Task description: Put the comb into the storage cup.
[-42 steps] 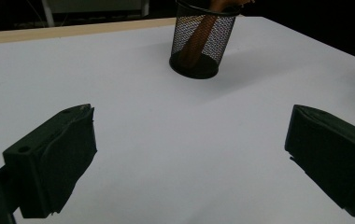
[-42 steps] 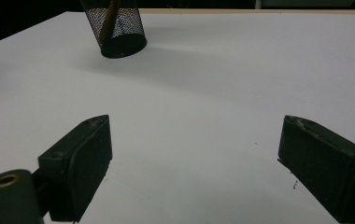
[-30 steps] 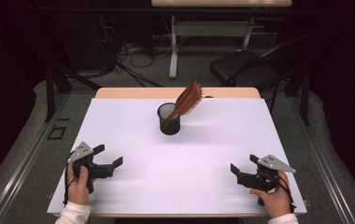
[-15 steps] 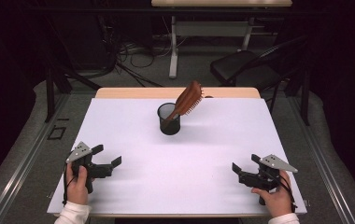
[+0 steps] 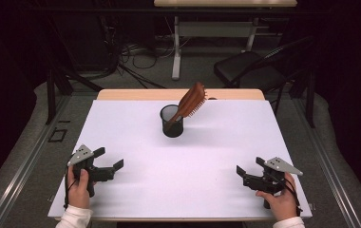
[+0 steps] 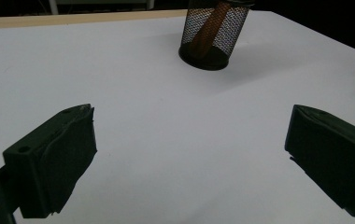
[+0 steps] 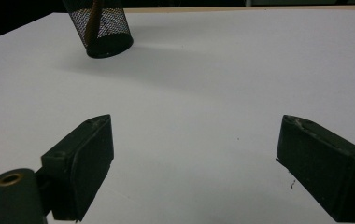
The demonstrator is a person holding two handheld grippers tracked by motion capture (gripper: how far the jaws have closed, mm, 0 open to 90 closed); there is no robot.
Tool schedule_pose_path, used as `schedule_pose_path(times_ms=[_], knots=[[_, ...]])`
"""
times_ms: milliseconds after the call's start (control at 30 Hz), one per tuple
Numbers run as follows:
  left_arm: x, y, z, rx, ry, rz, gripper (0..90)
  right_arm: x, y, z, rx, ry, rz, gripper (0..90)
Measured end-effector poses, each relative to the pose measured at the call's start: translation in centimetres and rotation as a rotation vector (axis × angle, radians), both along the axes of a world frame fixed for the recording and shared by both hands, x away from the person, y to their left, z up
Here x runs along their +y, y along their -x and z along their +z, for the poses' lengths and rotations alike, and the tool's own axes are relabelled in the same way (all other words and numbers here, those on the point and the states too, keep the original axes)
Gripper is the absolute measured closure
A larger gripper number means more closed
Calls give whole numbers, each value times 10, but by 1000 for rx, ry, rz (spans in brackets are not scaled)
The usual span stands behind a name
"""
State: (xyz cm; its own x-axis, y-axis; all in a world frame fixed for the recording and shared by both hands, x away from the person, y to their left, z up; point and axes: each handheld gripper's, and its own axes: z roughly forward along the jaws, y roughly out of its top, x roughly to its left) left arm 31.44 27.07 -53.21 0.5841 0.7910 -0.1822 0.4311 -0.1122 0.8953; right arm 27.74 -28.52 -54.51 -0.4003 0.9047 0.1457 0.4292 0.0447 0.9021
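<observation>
- High view: your left tool (image 5: 109,164) sits low over the near left corner of the white rectangular counter (image 5: 216,156), jaws apart with nothing between them, your left hand (image 5: 78,185) wrapped round its grip.
- Your right tool (image 5: 250,171) sits over the near right corner in the same way, jaws spread wide and empty, with your right hand (image 5: 279,199) behind it.
- The two tools are well apart from each other, one at each side of the counter, and both point inward across it.
- The black wire-mesh cylindrical cup (image 5: 171,121) stands upright toward the far middle of the counter, well apart from both tools.
- The brown wooden hairbrush (image 5: 191,100) stands in that cup handle down, its bristled head leaning up and to the right over the rim.
- In the left gripper view, you see the mesh cup (image 6: 213,32) ahead and slightly right of centre, the brush's brown handle (image 6: 208,28) visible through the mesh.
- In the right gripper view, the cup (image 7: 102,28) lies far up at the left, bare white counter (image 7: 213,93) between your jaws.
</observation>
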Motion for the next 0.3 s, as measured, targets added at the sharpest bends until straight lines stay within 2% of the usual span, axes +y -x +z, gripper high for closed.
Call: schedule_pose_path(times_ms=[300], knots=[[2, -1, 0, 3, 2, 5, 22, 0, 0, 0, -1, -4, -1, 106]])
